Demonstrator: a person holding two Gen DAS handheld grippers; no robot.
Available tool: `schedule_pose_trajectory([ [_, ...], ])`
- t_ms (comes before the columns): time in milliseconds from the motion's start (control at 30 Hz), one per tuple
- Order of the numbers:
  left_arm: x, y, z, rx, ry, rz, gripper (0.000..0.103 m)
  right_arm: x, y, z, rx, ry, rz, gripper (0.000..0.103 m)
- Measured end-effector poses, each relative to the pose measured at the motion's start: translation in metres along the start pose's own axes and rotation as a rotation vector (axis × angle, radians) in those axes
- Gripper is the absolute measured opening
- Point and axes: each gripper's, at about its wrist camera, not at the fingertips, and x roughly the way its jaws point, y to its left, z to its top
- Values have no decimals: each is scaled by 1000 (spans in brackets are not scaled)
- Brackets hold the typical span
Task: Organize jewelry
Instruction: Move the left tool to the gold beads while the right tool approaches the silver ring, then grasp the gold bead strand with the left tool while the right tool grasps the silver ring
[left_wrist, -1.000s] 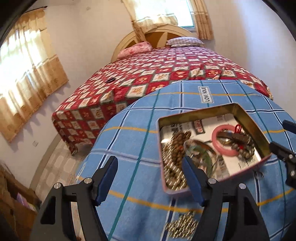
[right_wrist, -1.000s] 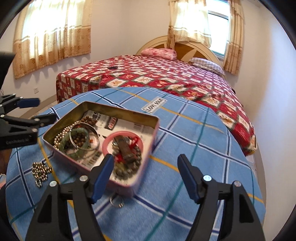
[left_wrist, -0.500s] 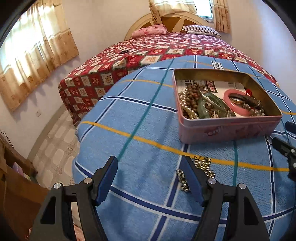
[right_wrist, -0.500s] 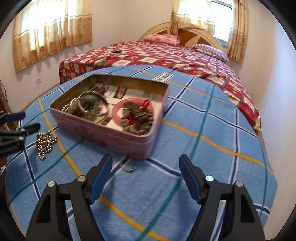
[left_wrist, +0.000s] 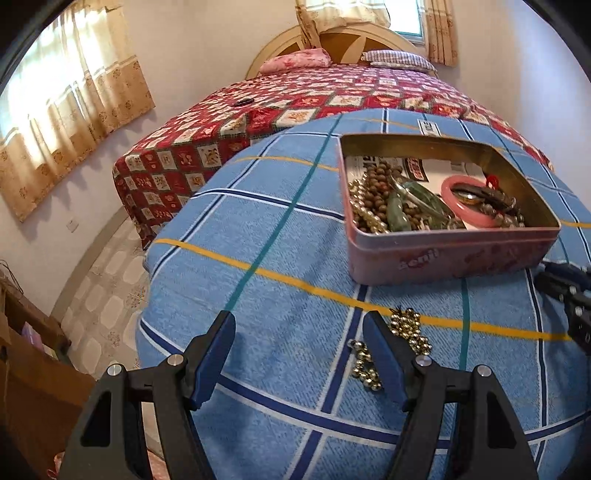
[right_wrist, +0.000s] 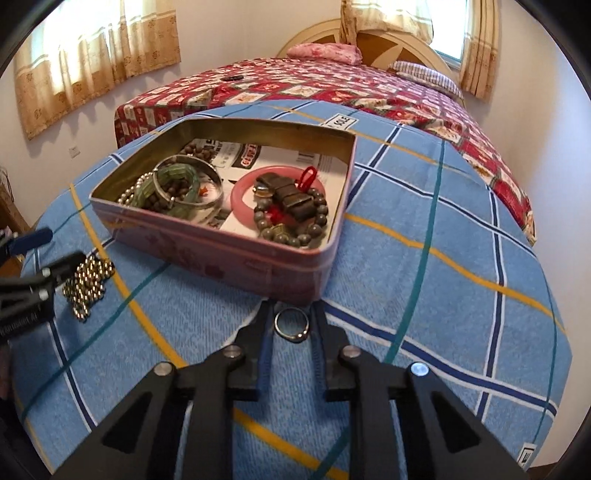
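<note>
A pink tin box (left_wrist: 443, 254) (right_wrist: 229, 254) sits on the blue checked cloth and holds several bracelets and bead strings. A silver ring (right_wrist: 291, 324) lies on the cloth just in front of the box. My right gripper (right_wrist: 291, 314) has its fingers narrowed close on both sides of the ring; contact is unclear. A gold bead chain (left_wrist: 406, 332) (right_wrist: 86, 284) lies on the cloth. My left gripper (left_wrist: 299, 332) is open and empty, low over the cloth, its right finger beside the chain.
The blue cloth (left_wrist: 258, 295) covers a rounded table. A bed with a red patterned cover (left_wrist: 295, 103) stands behind it. The floor (left_wrist: 107, 295) drops off at the left. The right gripper shows at the right edge of the left wrist view (left_wrist: 565, 288).
My right gripper has dropped to the cloth and narrowed from wide open around the ring. My left gripper has moved lower and nearer the bead chain, still open.
</note>
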Motion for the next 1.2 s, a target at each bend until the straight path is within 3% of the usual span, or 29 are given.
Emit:
schedule_pose_trajectory([
  [600, -4, -17, -3, 25, 15, -70, 72, -15, -11, -19, -15, -24, -9, 22],
  [900, -25, -29, 0, 44, -19, -127, 72, -15, -7, -19, -19, -25, -7, 22],
  [1200, 0, -31, -13, 69, 45, -83, 72, -15, -4, -19, -34, -30, -15, 22],
])
